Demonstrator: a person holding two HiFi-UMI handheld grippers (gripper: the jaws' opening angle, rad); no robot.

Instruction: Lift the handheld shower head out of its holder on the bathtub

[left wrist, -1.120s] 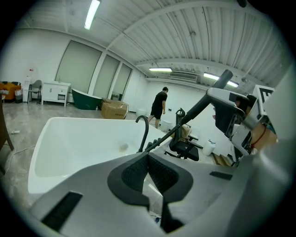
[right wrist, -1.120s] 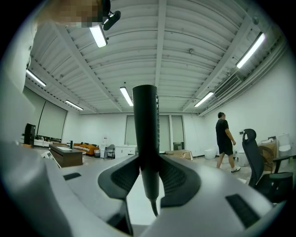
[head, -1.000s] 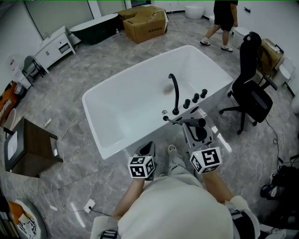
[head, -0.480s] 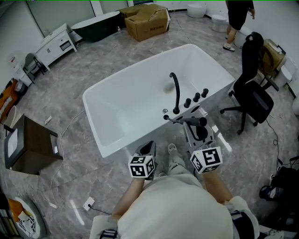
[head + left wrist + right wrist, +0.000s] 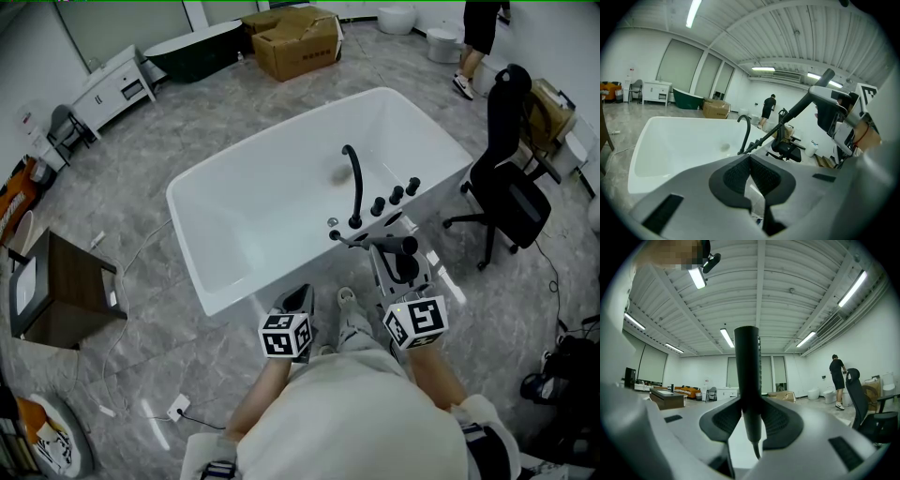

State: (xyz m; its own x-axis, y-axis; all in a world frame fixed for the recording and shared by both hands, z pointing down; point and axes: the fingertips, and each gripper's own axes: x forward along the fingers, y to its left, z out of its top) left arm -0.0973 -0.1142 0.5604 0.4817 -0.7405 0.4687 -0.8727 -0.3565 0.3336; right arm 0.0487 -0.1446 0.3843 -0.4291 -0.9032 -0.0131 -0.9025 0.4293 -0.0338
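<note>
The white bathtub [image 5: 234,292] filled the middle of the head view, set at a slant. A black curved faucet [image 5: 354,187] and three black knobs [image 5: 396,195] stood along its right-hand rim.

The black shower head [image 5: 396,247] was out in the air just below that rim, lower right of centre. The right gripper [image 5: 398,255] held it. In the right gripper view its handle [image 5: 747,376] stood upright in the middle of the frame, and the two jaws were pressed against its sides. The hose left the bottom of the handle.

In the left gripper view the shower head [image 5: 813,93] slanted up toward the upper right. Its hose ran down to the tub rim beside the faucet [image 5: 745,133]. The right gripper [image 5: 832,117] showed at the right edge of that frame.

The left gripper [image 5: 298,298] sat at lower centre of the head view, near the tub's lower corner. It pointed at the tub and touched nothing. In its own view its jaws [image 5: 750,171] met at the tips, and nothing was between them.

A black office chair [image 5: 506,187] stood at the right of the tub. A cardboard box [image 5: 295,42] lay at top centre, and a brown side table [image 5: 66,300] stood at the left edge. A person [image 5: 480,28] stood at the upper right corner.
</note>
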